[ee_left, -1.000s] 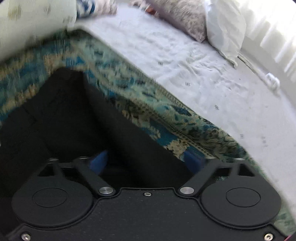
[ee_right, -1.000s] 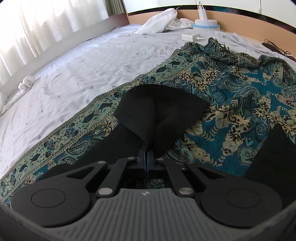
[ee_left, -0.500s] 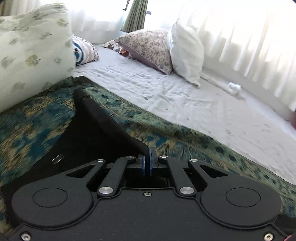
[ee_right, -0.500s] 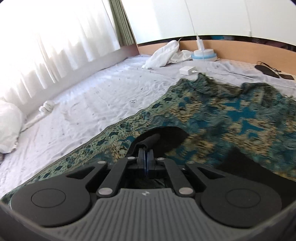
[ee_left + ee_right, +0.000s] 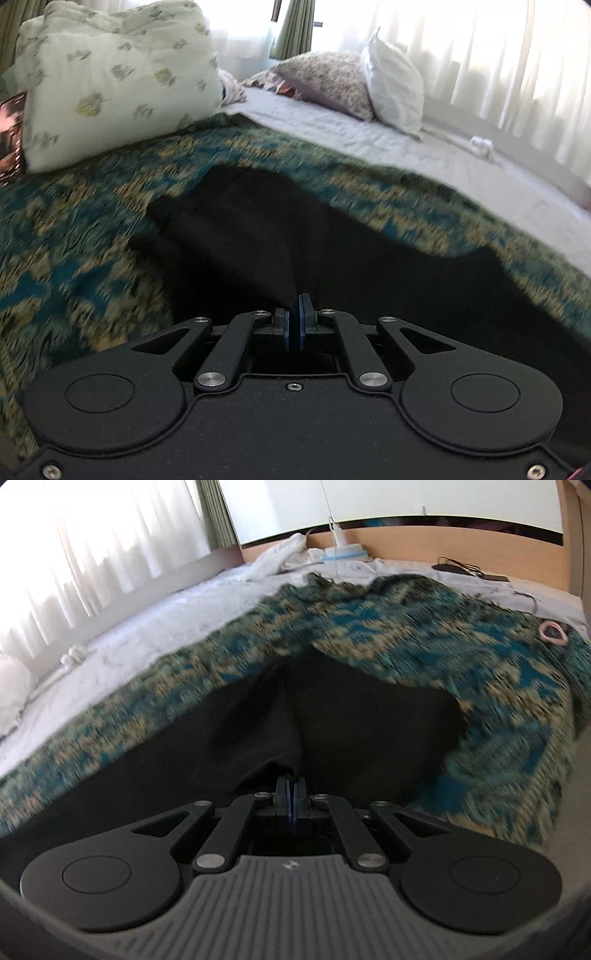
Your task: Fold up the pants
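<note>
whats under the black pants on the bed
The black pants lie on a teal and tan patterned blanket, spread over the white sheet. Whatever sits directly beneath the pants is covered. Both grippers pinch the fabric.

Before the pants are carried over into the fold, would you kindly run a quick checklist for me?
1. Left gripper shut on pants: ok.
2. Right gripper shut on pants: ok, cloth runs between the fingers.
3. Pants lying on the shawl: ok.
4. Pillow apart from the pants: ok.
5. Pink ring apart from the pants: ok.
6. Legs aligned: cannot tell, cloth too dark and blurred.
</note>
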The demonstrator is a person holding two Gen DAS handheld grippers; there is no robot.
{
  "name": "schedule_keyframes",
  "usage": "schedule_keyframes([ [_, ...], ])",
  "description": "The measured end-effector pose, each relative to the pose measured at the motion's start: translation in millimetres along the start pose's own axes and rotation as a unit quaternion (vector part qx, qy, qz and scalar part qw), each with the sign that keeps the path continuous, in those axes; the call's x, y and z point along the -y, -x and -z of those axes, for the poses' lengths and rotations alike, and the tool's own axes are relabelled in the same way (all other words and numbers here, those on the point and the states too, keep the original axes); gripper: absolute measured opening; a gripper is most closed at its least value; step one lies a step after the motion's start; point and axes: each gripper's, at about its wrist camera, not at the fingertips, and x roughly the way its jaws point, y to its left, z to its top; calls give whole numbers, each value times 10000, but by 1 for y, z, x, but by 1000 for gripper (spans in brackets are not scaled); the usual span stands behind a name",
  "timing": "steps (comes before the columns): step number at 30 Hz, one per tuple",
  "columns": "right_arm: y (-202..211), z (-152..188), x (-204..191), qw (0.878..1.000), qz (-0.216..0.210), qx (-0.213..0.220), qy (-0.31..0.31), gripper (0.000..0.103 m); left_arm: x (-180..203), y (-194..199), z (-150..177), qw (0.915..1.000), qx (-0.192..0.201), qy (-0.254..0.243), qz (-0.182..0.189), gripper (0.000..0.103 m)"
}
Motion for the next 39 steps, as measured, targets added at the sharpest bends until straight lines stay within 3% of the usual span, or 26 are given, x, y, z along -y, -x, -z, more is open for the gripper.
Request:
schedule_keyframes([
  [6,8,16,13,9999,106,52,61,4,-8,4,20,9999,-146,10,-80,7],
  [13,5,28,12,9980,242,221,534,8,2,1,32,9984,-86,-451,-323,10],
  [14,5,30,11,9972,303,284,627,13,5,2,34,9978,-41,-552,-371,11],
  [15,3,30,11,9961,350,339,731,26,6,1,35,9972,-8,-626,-405,11],
  [17,-2,29,11,9939,399,387,949,27,9,0,39,9962,52,-745,-451,12],
  [22,-13,24,-11,9805,587,421,1825,45,11,0,47,9945,223,-894,-495,12],
  [24,-20,20,-16,9792,580,403,1904,46,13,0,48,9937,244,-956,-531,12],
  [27,-26,13,-12,9828,679,449,1655,43,13,0,48,9933,249,-989,-545,12],
  [29,-25,6,-1,9857,949,579,1269,38,13,0,48,9934,251,-980,-534,13],
  [32,-24,1,27,9918,943,634,591,37,13,-1,49,9930,270,-1011,-547,13],
  [37,-17,0,53,9853,1430,904,220,28,17,-2,49,9914,283,-1118,-624,14],
  [39,-19,-4,66,9867,1381,854,65,26,16,-2,50,9915,285,-1111,-619,14],
])
